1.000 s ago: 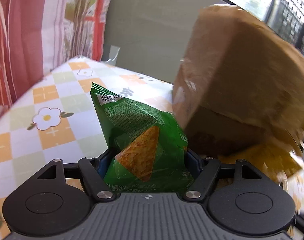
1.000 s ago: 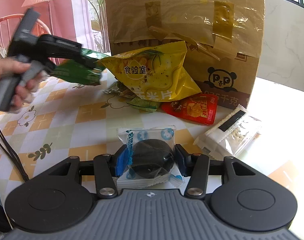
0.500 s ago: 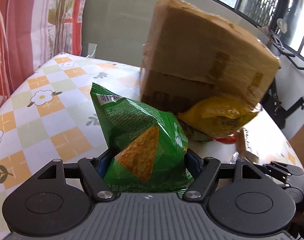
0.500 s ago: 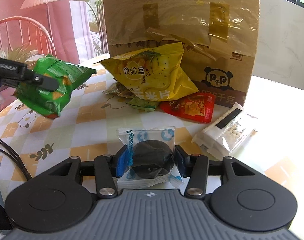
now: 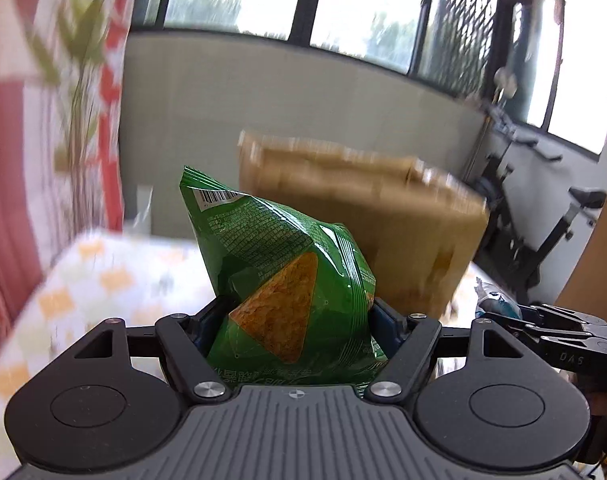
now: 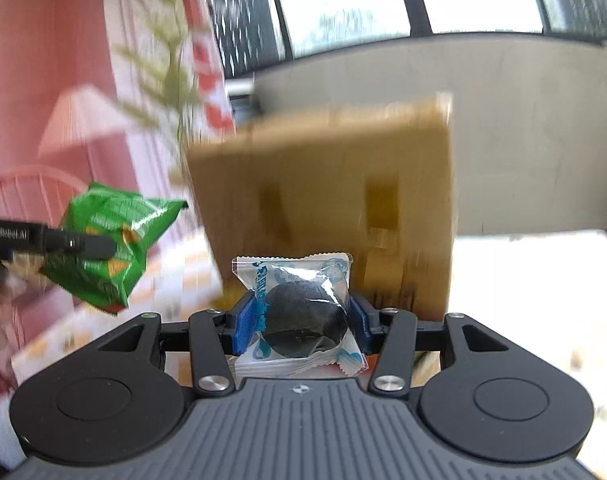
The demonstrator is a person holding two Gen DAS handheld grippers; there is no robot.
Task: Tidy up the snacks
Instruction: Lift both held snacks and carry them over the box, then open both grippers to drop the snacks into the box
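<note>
- Green foil first: the chip bag sits pinched between the left tongs, its barcode end sticking up and forward, its long axis running away from the tool. From the right wrist view the same bag hangs in the air at far left, well clear of the checked bench.
- Moving across, the cardboard box stands dead ahead of both tools, blurred, and behind the held snacks in each view. Its top edge shows, but I cannot tell whether the flaps are open.
- Over on the right, the right tongs are closed around a clear-wrapped dark round cake, blue pads pressing the wrapper on either side, and it too is off the bench.
- What matters next, I reckon: the box lies forward of both loads, slightly right of the left one and straight on from the right one. The right hand looks the nearer, but the blur makes that a guess.
</note>
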